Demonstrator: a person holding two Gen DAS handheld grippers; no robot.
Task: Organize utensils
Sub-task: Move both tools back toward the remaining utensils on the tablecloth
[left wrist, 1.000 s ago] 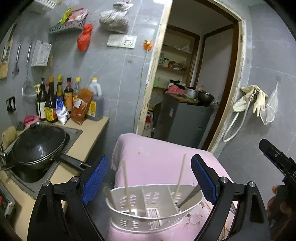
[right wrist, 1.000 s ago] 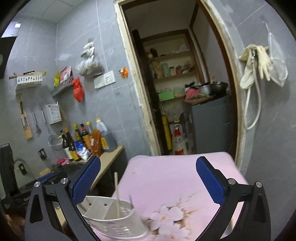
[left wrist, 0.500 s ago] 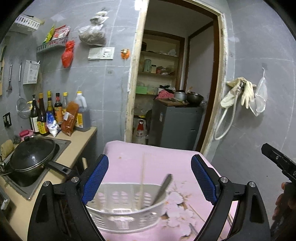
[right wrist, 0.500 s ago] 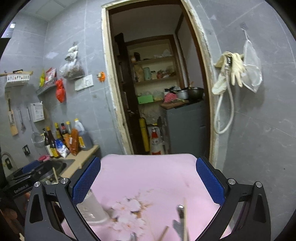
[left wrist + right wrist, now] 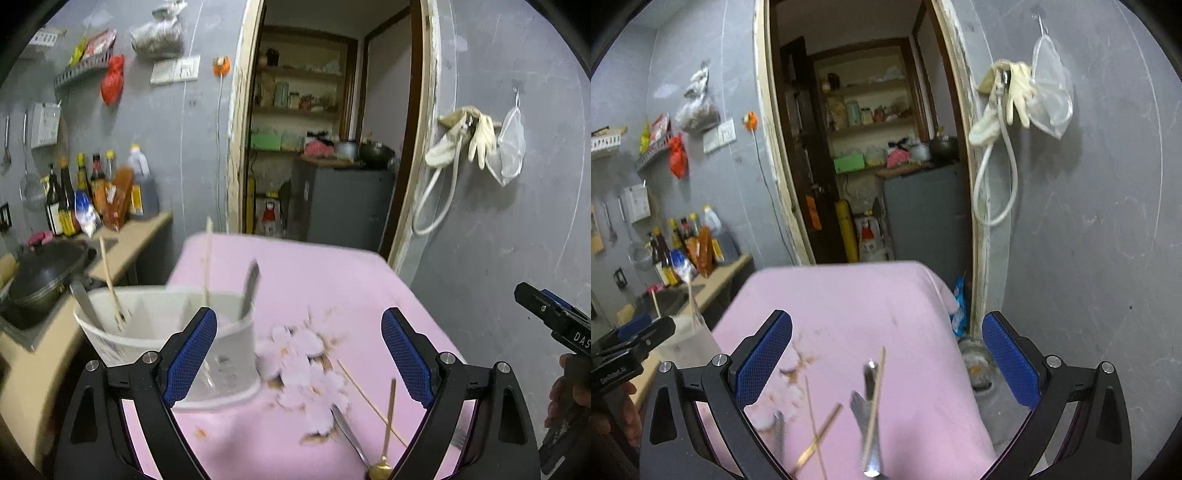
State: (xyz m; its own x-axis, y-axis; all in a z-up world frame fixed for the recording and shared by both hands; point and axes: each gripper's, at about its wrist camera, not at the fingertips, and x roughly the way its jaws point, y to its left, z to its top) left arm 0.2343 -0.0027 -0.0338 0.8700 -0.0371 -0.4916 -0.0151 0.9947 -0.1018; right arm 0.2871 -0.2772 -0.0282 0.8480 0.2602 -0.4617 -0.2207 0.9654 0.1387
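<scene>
Several utensils are already stood in the white caddy (image 5: 162,343) at the tabletop's (image 5: 332,273) left edge; loose utensils (image 5: 868,413) remain near its front edge. Both the left claw (image 5: 299,354) and right claw (image 5: 886,362) are held wide open, gripping nothing.

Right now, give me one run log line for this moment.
left gripper: open, empty | right gripper: open, empty | white caddy: holds some utensils | loose chopstick: on pink tablecloth

pink table (image 5: 332,273) holds white utensil caddy (image 5: 225,369), loose chopsticks (image 5: 369,398), gold spoon (image 5: 386,443).
</scene>
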